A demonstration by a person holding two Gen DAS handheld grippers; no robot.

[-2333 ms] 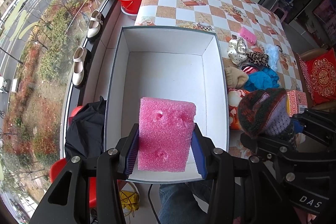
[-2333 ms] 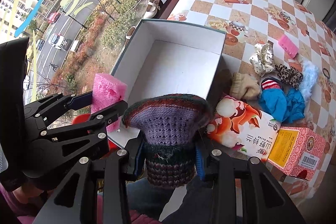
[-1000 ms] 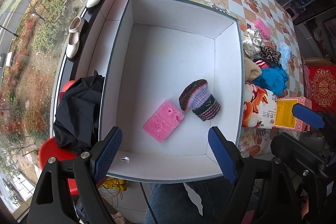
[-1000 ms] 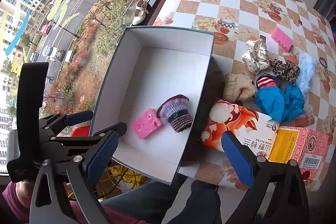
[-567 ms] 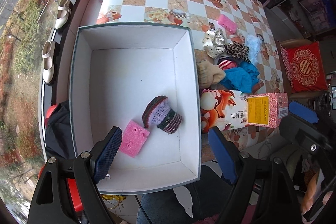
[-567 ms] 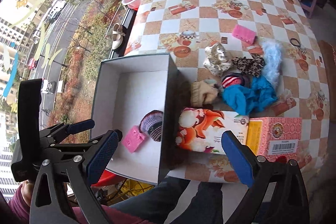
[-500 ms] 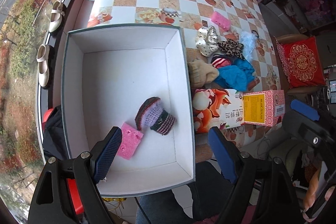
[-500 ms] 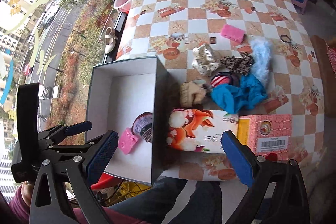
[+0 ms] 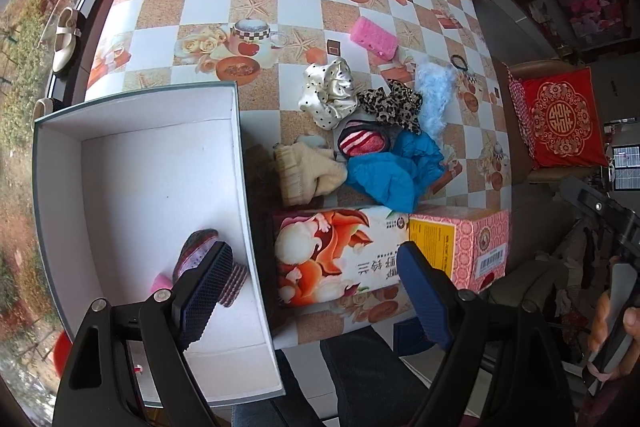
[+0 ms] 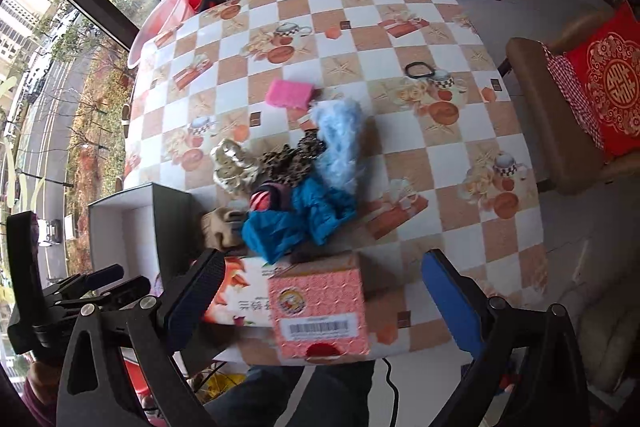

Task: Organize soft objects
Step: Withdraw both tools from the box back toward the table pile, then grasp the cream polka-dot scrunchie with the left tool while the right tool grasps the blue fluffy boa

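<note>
since two soft things already lie in my white box [image 9: 132, 163], a knit hat [image 9: 200, 251] and a pink sponge [image 9: 161, 282] at the lower left of the left picture, i think i am going for more. the pile sits in the middle of both pictures: a blue cloth [image 10: 296, 219], a tan hat [image 9: 308, 173], a spotted hair tie [image 9: 330, 95] and a fluffy blue thing [image 10: 340, 143]. another pink sponge [image 10: 290, 93] lies just above the pile. my left tongs [image 9: 312, 287] are wide and hold nothing. my right tongs [image 10: 320, 303] are wide and hold nothing too. next i must reach over the paper boxes [image 10: 320, 315] and pinch one soft thing.
</note>
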